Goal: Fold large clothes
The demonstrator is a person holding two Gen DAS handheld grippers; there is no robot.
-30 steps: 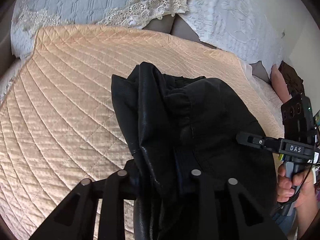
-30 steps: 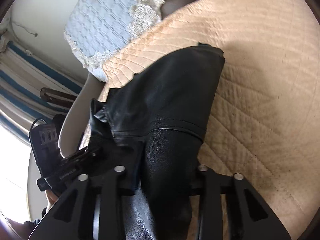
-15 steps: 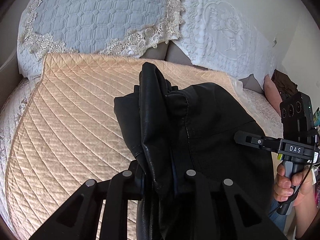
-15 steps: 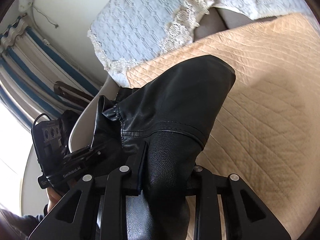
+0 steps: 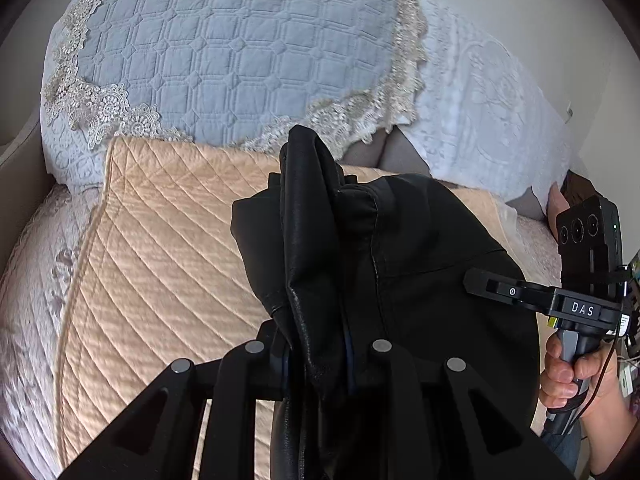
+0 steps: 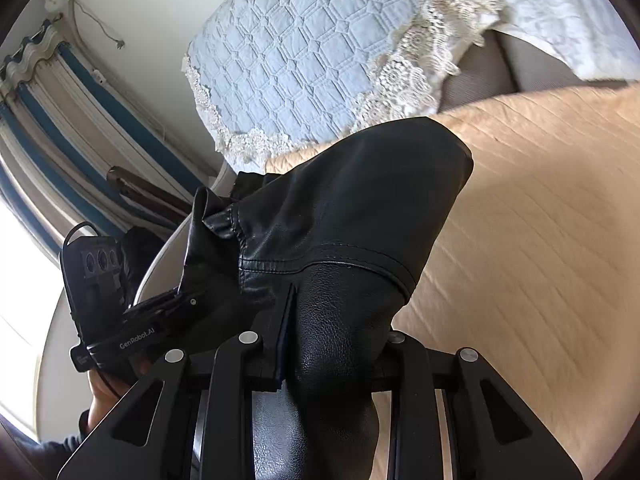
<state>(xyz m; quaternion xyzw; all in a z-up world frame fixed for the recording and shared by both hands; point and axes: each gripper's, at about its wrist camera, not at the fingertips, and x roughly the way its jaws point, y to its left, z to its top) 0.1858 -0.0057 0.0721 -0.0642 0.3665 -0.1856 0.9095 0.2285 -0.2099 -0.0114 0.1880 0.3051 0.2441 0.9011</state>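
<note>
While clamped between the fingers of the left gripper [image 5: 320,356], a bunched fold of the black leather garment [image 5: 400,264] rising in a ridge above the peach quilted bedspread [image 5: 160,260]. Pinched likewise at another edge by the right gripper [image 6: 320,344], jaws closed on thick leather beside a stitched seam. Held up off the bed between both tools, draped and creased, gathered elastic hem showing in the right wrist view. Seen at the far right of the left wrist view: the right gripper, gripped by a bare hand [image 5: 568,376]. Behind the garment, a pale blue quilted pillow [image 5: 240,52] trimmed with lace, leaning beside a white embroidered pillow [image 5: 488,112]. At the left of the right wrist view, blue-striped curtains [image 6: 60,120].
</note>
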